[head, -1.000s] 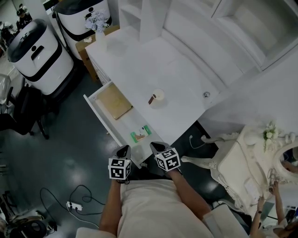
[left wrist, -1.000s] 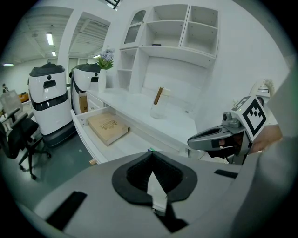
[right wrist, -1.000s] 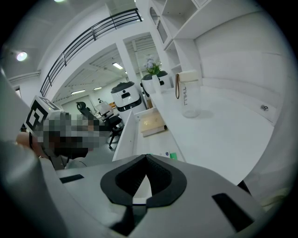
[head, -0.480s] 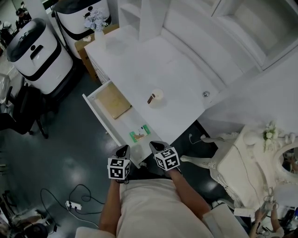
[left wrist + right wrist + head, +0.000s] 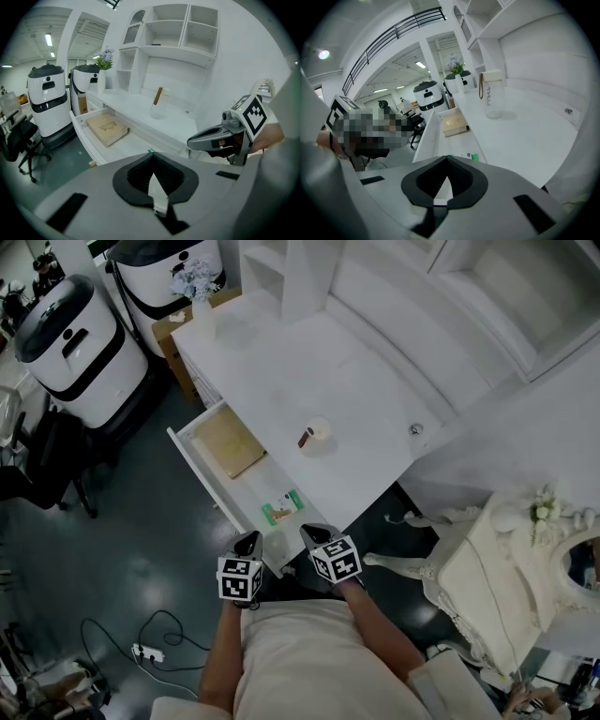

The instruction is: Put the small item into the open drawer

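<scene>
Drawer (image 5: 251, 486): green item (image 5: 281, 511) near right tool (image 5: 307, 530)

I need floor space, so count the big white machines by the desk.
2. One white machine stands furthest left; the second machine stands between it and the desk end. Others may be outside the frame.

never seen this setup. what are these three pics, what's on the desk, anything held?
No robot: a person holds a two-jaw tool in each hand. The head view looks down from a camera on their head; the left tool and right tool show at the bottom. The other two views ride on each tool. On the white desk are a clear bottle and a small round object. The open drawer holds a tan box and a green packet. Both tools are shut, empty.
</scene>
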Demonstrator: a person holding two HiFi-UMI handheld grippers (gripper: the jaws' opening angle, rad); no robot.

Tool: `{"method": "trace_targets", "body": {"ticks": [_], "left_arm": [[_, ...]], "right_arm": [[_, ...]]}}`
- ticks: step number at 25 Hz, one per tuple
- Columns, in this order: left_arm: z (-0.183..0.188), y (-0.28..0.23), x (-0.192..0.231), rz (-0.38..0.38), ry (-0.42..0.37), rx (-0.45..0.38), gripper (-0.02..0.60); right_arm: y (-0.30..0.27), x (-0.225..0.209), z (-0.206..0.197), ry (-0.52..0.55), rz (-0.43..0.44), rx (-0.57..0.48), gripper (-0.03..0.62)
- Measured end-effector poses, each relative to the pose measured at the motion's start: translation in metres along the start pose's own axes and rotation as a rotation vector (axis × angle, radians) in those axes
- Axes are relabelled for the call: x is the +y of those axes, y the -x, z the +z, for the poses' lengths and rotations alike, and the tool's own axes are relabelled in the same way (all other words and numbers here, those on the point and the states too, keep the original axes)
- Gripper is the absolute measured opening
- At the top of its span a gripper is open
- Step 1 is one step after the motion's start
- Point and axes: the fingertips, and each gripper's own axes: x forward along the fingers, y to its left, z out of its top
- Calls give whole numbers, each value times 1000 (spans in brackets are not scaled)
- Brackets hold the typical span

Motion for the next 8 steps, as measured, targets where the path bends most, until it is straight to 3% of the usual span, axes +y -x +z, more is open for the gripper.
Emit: {"method": "trace_targets", "body": {"ticks": [8], "left_arm": [[-1,3,5,9,1,-4,17]], "right_arm": [[0,1,0,2,-6,3,25]]}}
